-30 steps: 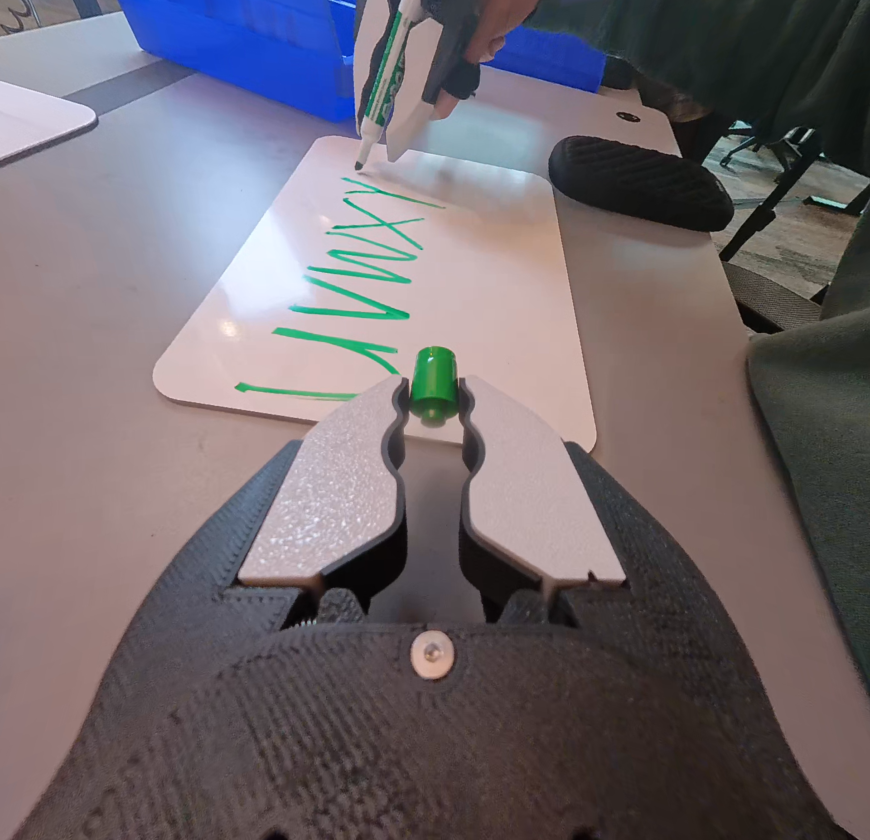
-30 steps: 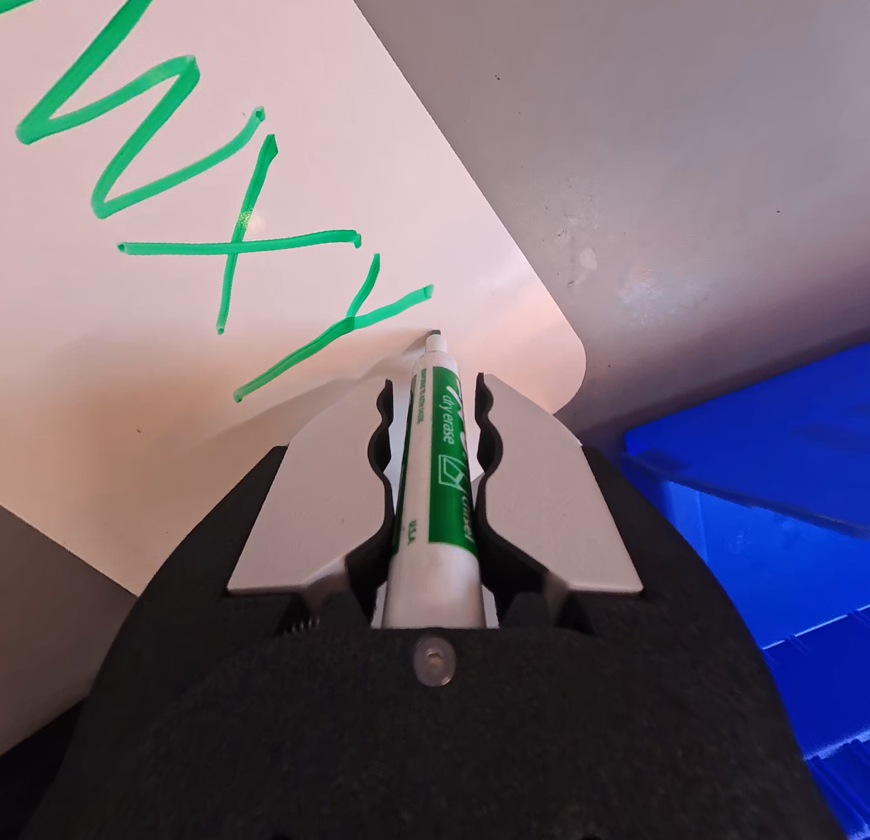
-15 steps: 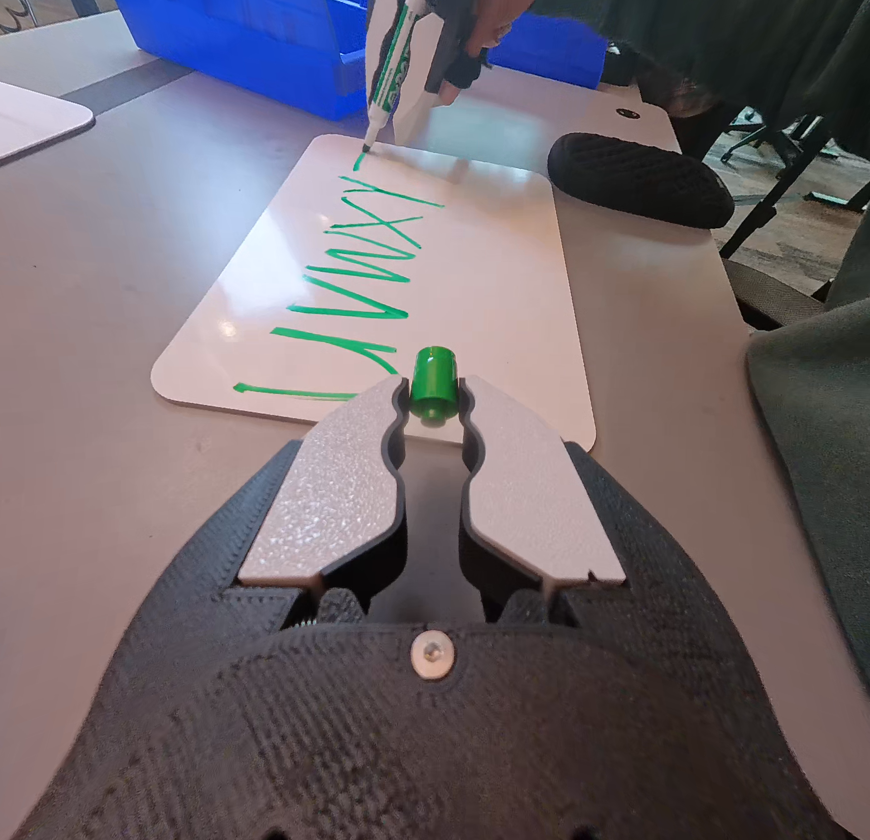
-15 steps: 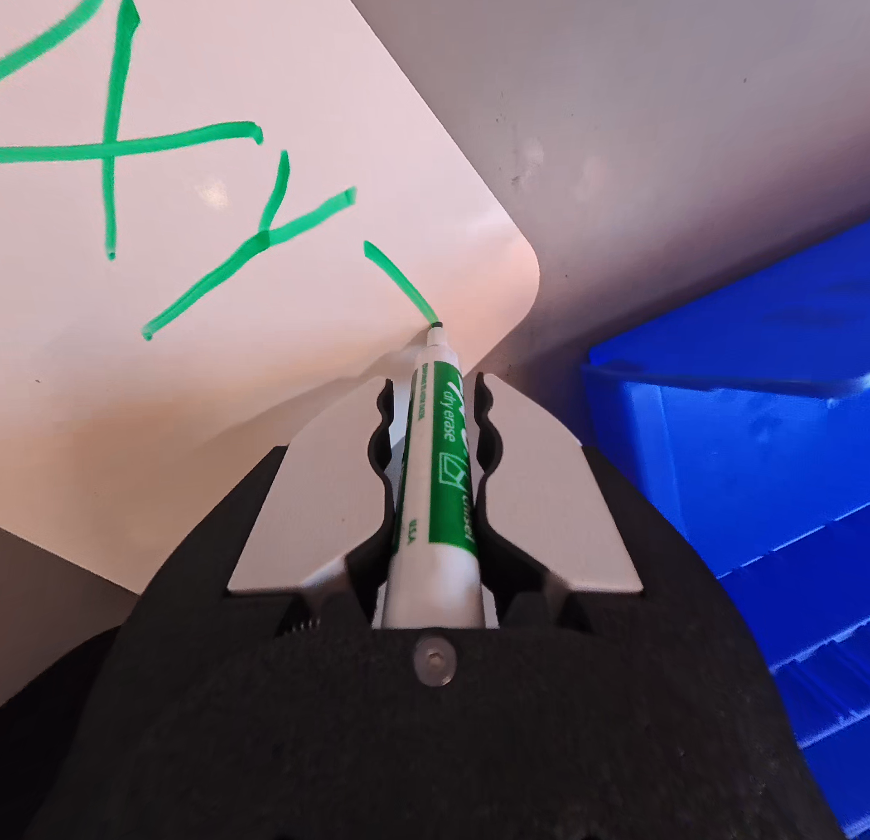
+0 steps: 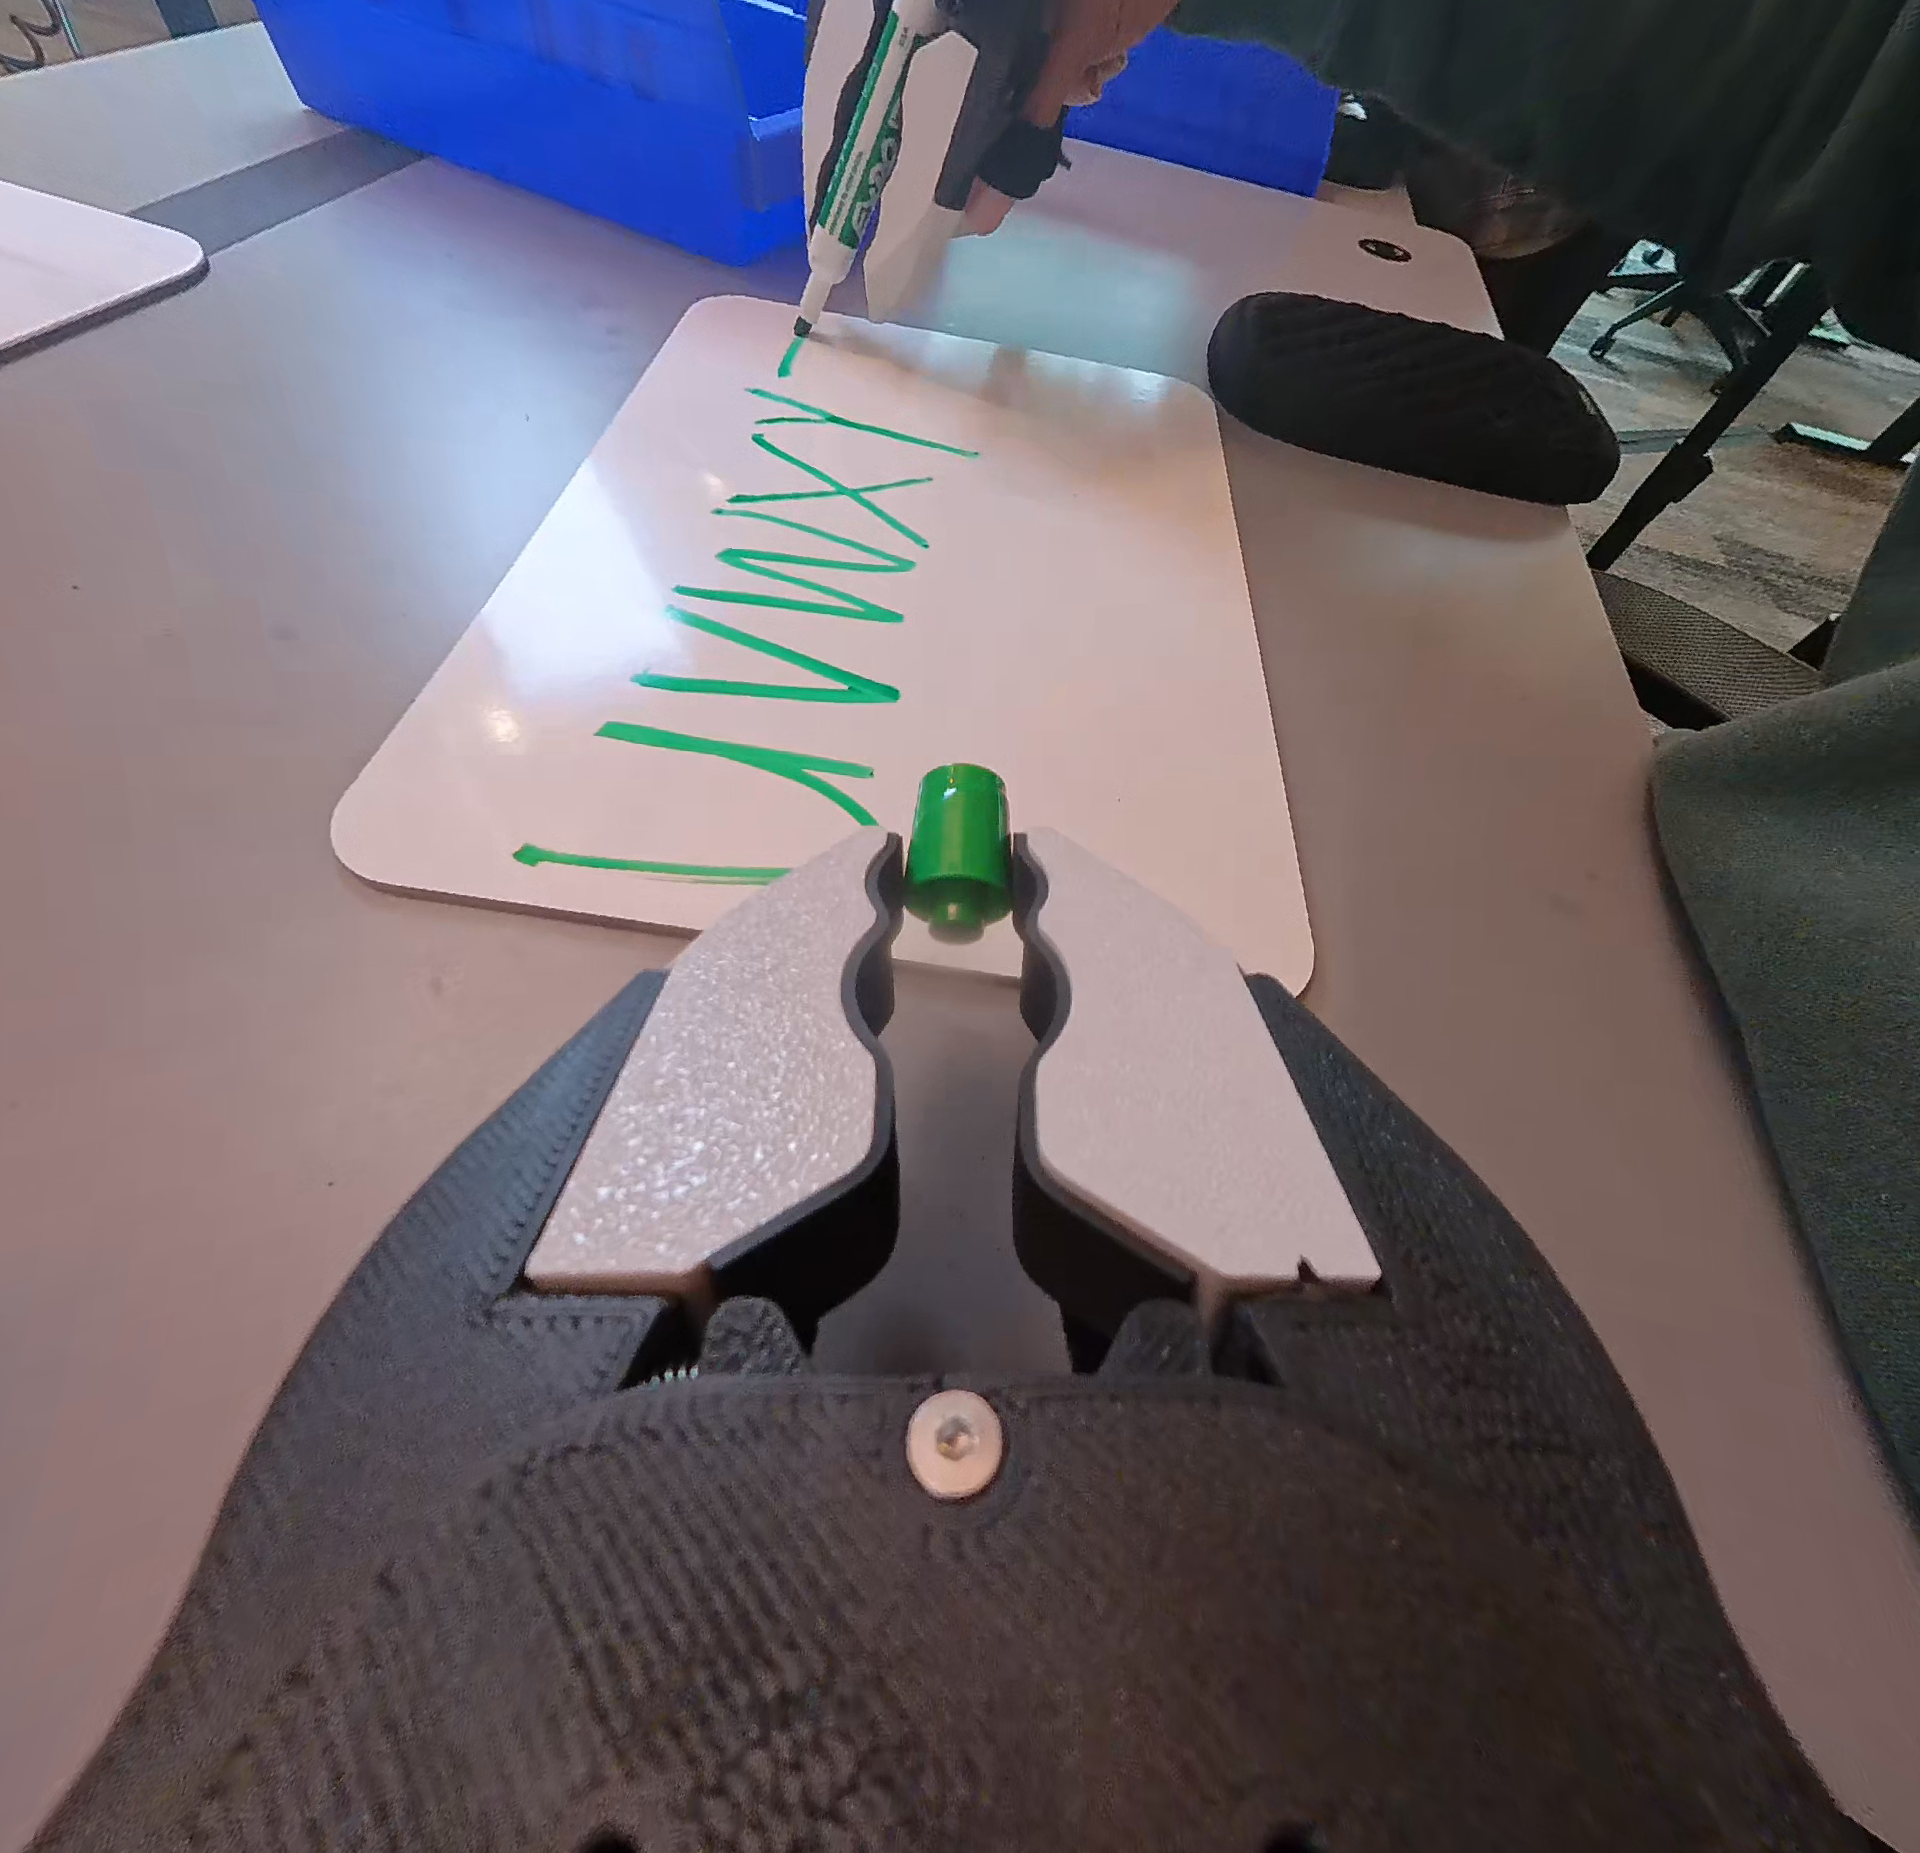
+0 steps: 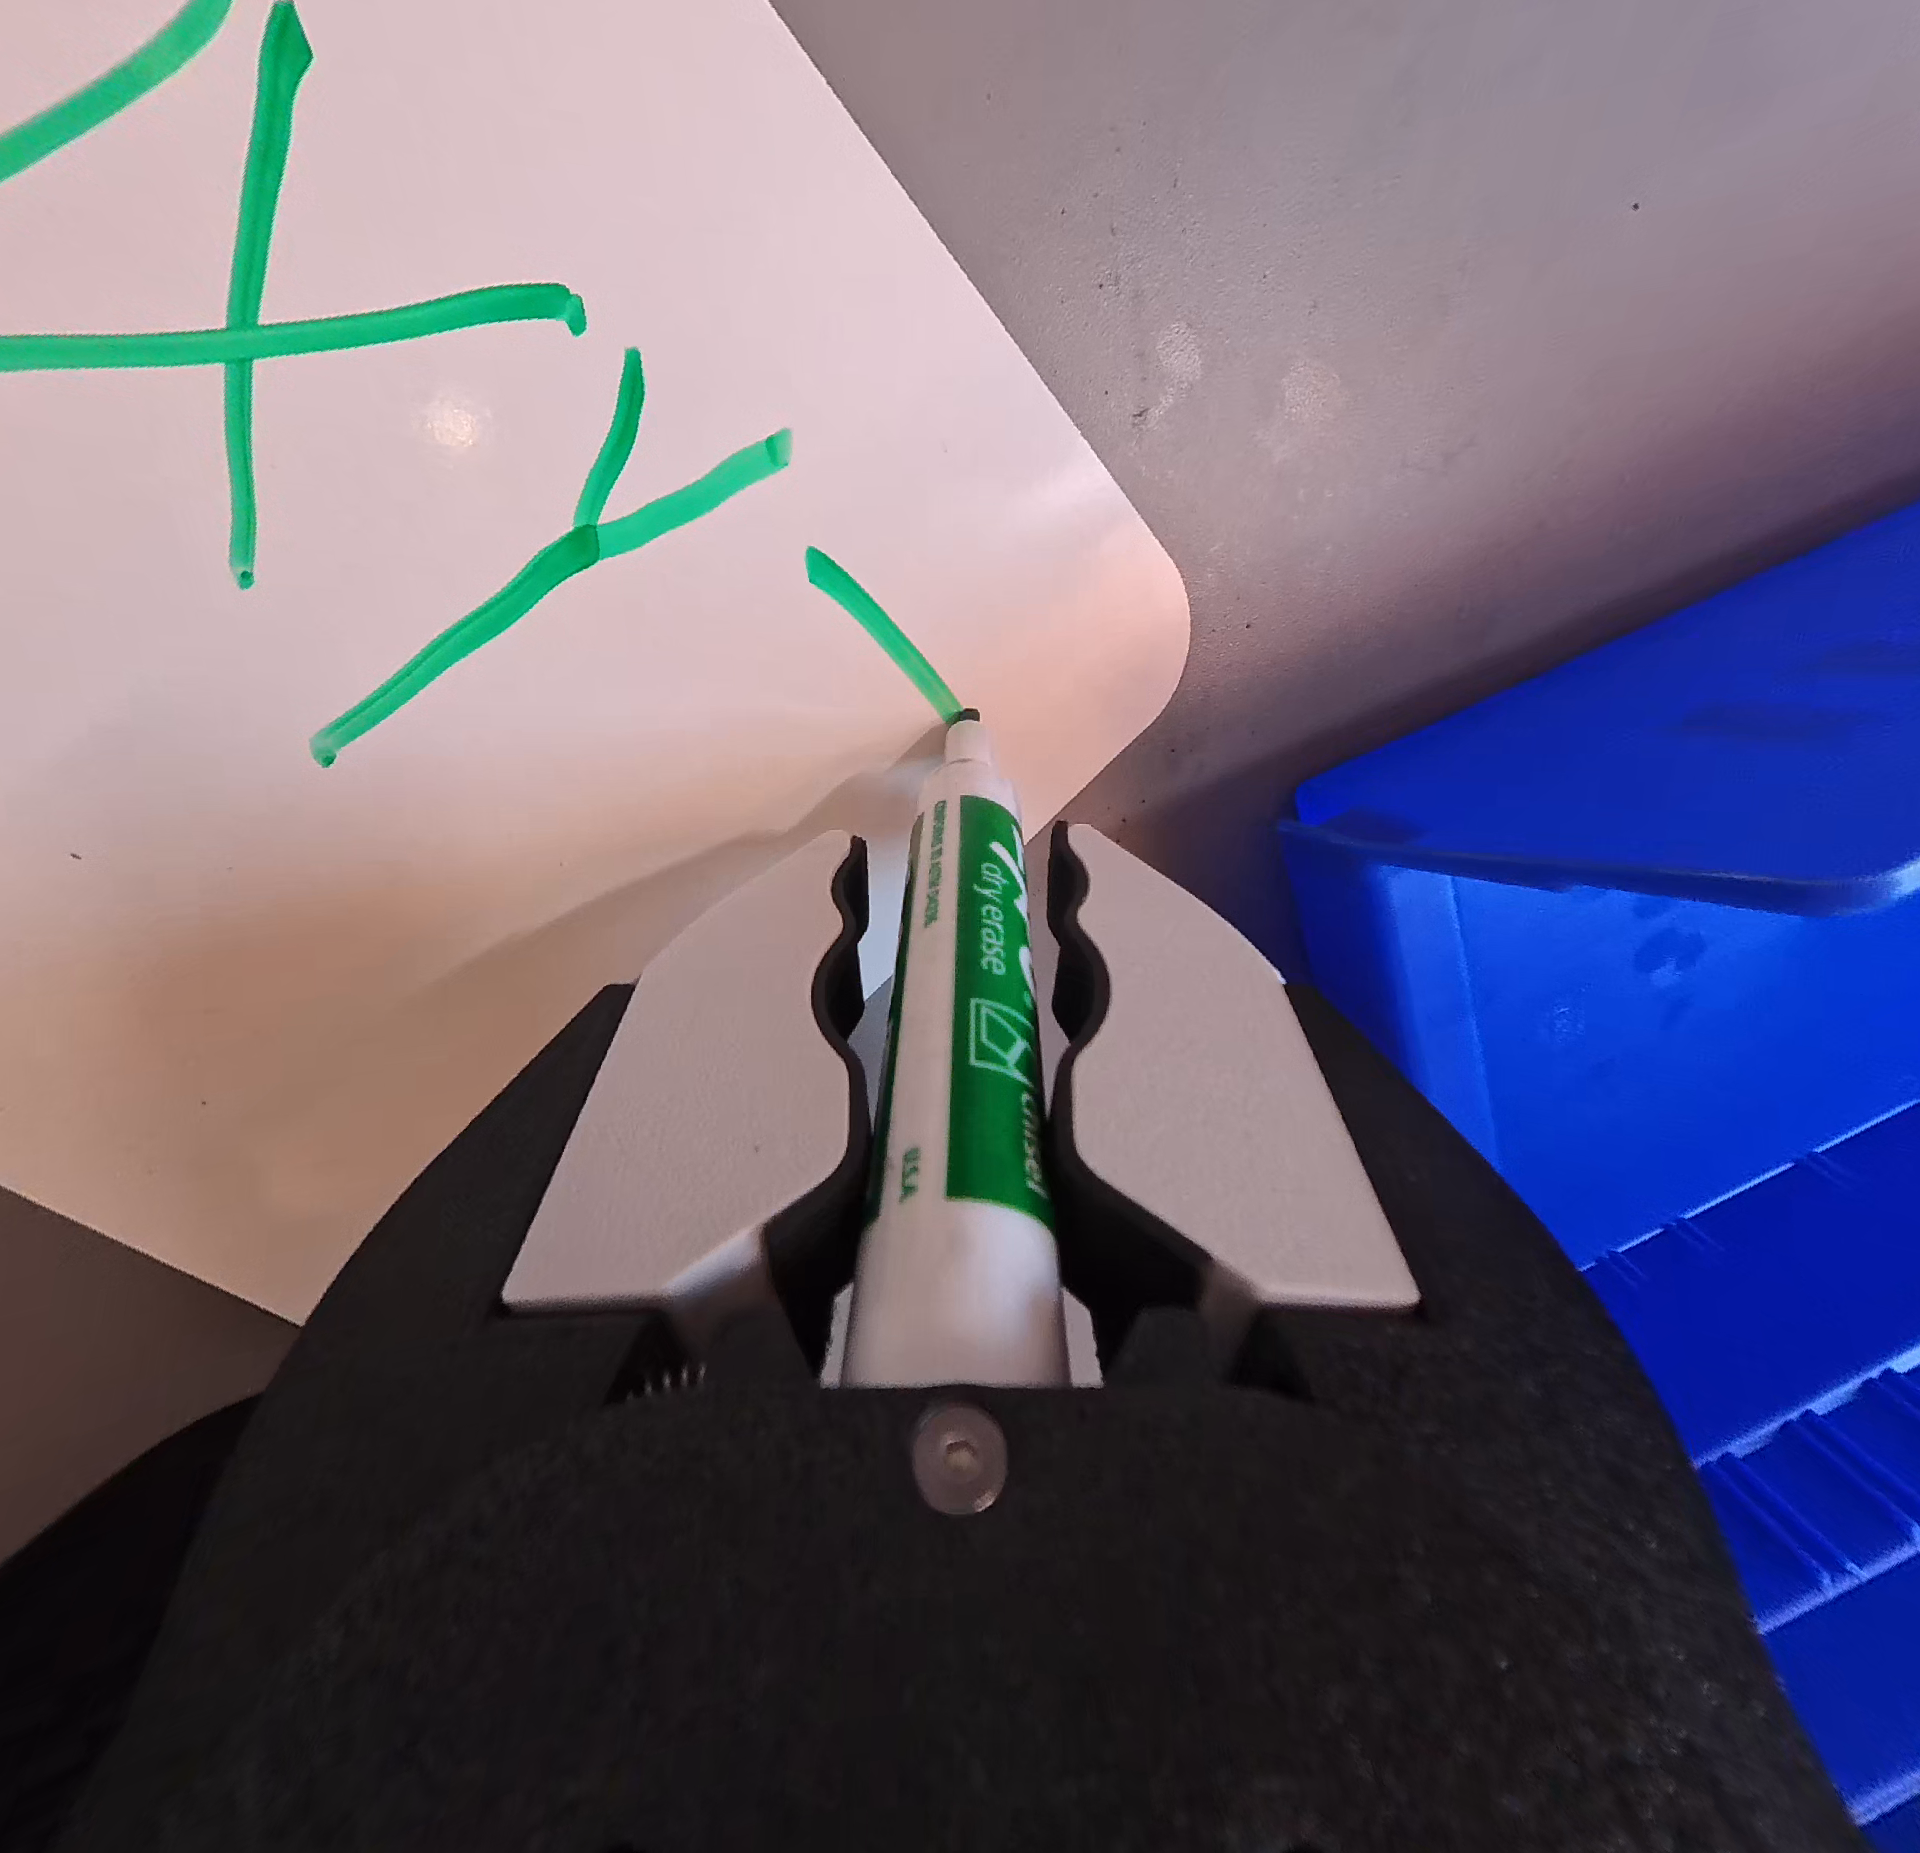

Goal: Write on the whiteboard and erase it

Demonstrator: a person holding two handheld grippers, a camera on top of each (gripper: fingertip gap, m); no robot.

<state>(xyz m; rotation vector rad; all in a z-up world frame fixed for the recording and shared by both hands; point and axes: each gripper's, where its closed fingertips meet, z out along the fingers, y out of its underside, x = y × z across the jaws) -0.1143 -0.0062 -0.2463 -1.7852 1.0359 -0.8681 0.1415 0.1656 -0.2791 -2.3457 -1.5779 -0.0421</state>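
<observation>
While my right gripper (image 6: pixel 956 847) is clamped tight on the marker (image 6: pixel 966 1034), its tip rests on the whiteboard (image 6: pixel 436 868) close to a rounded corner, at the end of a short fresh stroke. My left gripper (image 5: pixel 954 868) is closed on the green cap (image 5: pixel 956 837) and hovers low over the opposite short edge of the board, doing nothing else.

I judge the writing to be nearly finished: a row of green letters (image 5: pixel 810 598) runs almost the full length of the board, and little bare surface is left past the tip. Erasing has not begun, since every stroke looks crisp and unsmeared. A dark oval pad (image 5: pixel 1413 390) lies on the table (image 5: pixel 260 577) just beside the board's far right corner; I take it for the eraser, though I cannot be sure. Capping the marker and wiping are what remain.

Counting: one marker, one cap, one board in use, plus the corner of a second white board (image 5: pixel 73 265) at the left edge, one dark pad, and blue bins (image 5: pixel 499 68) behind, whose number I cannot tell.
</observation>
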